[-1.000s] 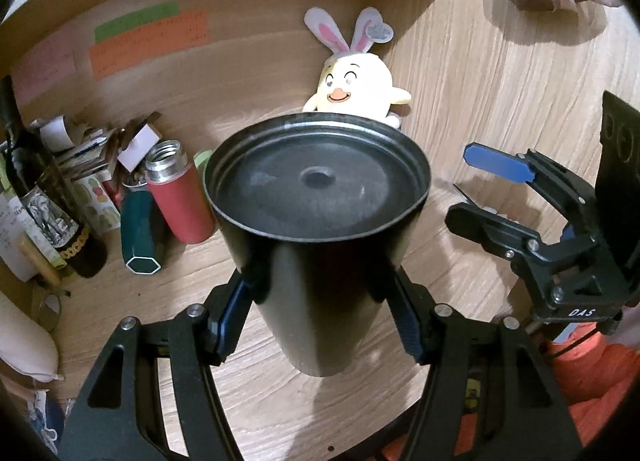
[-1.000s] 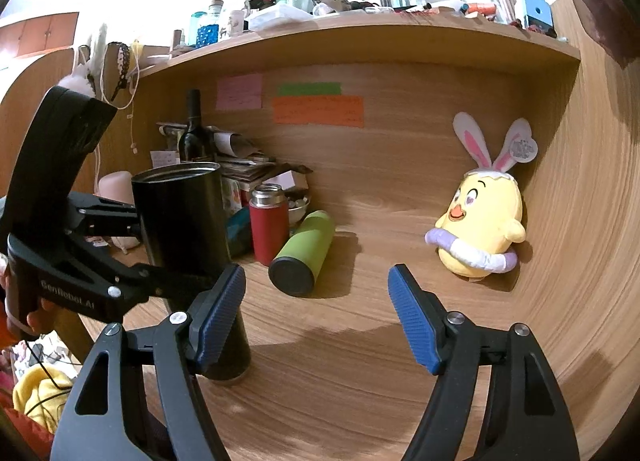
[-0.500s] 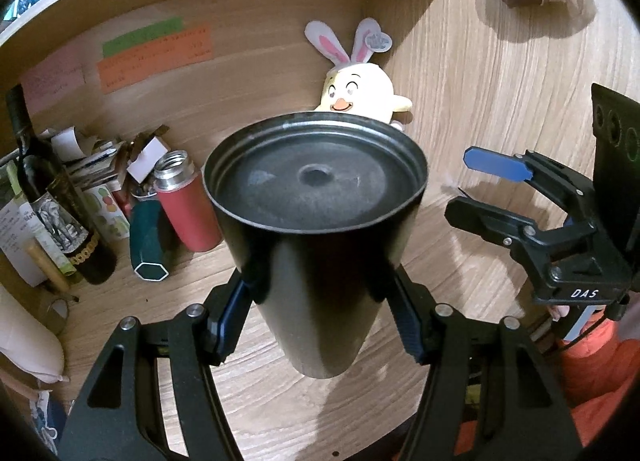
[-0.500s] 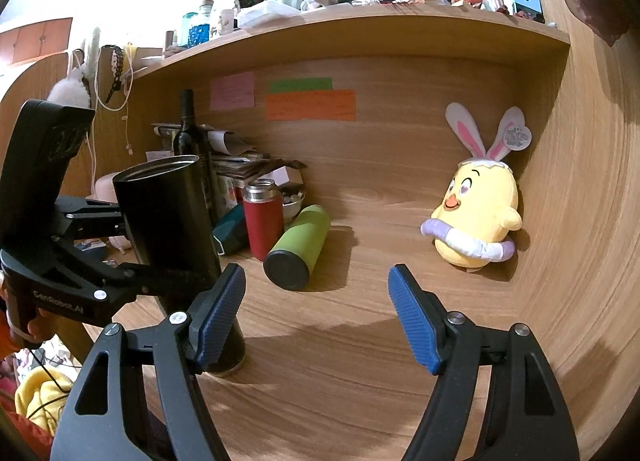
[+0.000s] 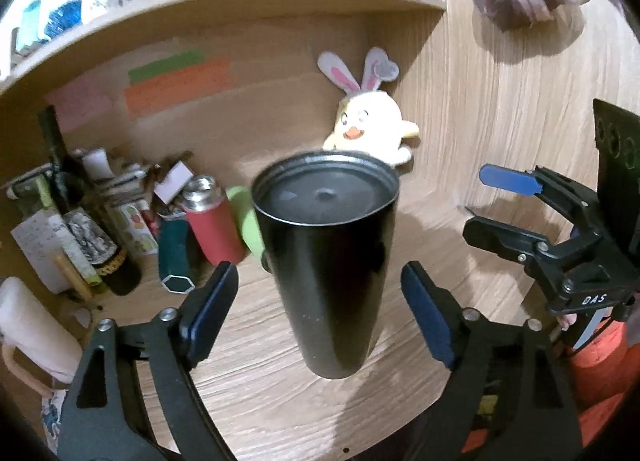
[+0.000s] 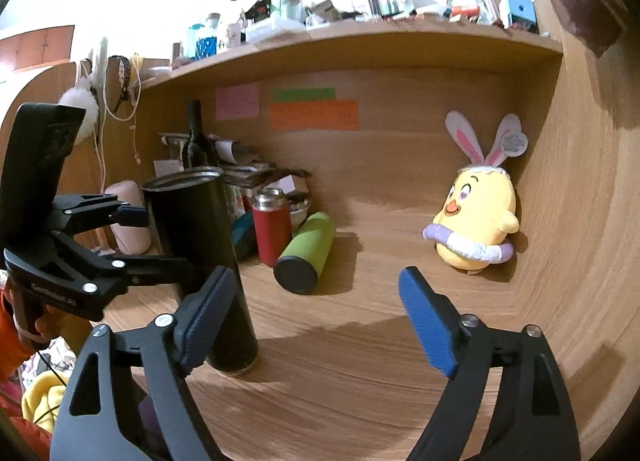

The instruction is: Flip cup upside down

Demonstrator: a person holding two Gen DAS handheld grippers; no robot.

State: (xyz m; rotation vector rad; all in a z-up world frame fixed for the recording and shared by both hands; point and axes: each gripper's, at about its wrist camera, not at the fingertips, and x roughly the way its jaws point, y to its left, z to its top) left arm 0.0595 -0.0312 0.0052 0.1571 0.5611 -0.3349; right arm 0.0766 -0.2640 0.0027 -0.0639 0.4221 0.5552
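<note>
Black cup stood inverted on the desk, left of the plush chick. Left gripper spread wide, pads clear of the cup. Right gripper wide, empty.

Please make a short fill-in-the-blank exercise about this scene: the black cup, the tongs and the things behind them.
1. The black cup stands on the wooden ___.
2. The left tongs are ___, with gaps on both sides of the cup.
3. The green bottle is lying on its ___.
4. The yellow plush toy wears ___ ears.

Missing words: desk; open; side; rabbit
</note>
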